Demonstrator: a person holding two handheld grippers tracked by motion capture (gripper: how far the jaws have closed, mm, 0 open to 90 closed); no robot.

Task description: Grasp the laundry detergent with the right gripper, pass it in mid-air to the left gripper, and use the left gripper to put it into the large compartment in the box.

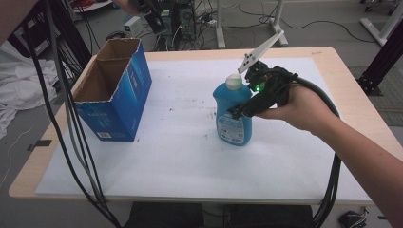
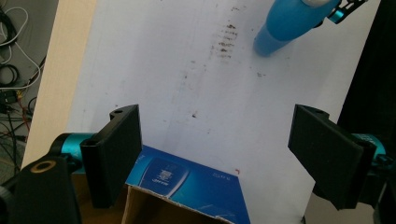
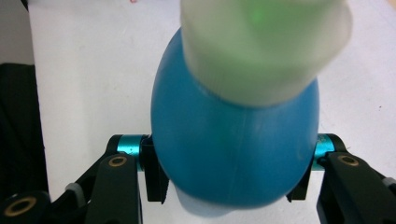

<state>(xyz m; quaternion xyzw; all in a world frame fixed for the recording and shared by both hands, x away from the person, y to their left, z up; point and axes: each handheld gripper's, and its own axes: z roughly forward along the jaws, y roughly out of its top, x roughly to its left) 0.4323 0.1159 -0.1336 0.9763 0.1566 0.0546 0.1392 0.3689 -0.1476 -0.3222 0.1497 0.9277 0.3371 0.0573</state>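
A blue bottle [image 1: 233, 118] with a whitish cap [image 1: 234, 81] stands upright on the white sheet, right of centre. My right gripper [image 1: 240, 111] comes in from the right and is shut on the bottle's body; in the right gripper view the two pads press its sides [image 3: 233, 149] below the cap [image 3: 266, 46]. An open-topped blue cardboard box [image 1: 114, 90] stands at the left of the table. My left gripper [image 2: 217, 149] hangs open above the box's near rim [image 2: 187, 186] with nothing between its fingers. It looks down on the sheet, and the bottle [image 2: 285, 23] is farther off.
A white sheet [image 1: 190, 156] covers most of the light wooden table [image 1: 342, 80]. Thick black cables [image 1: 71, 133] hang across the left side in front of the box. Table legs, wires and equipment stand on the floor beyond the far edge.
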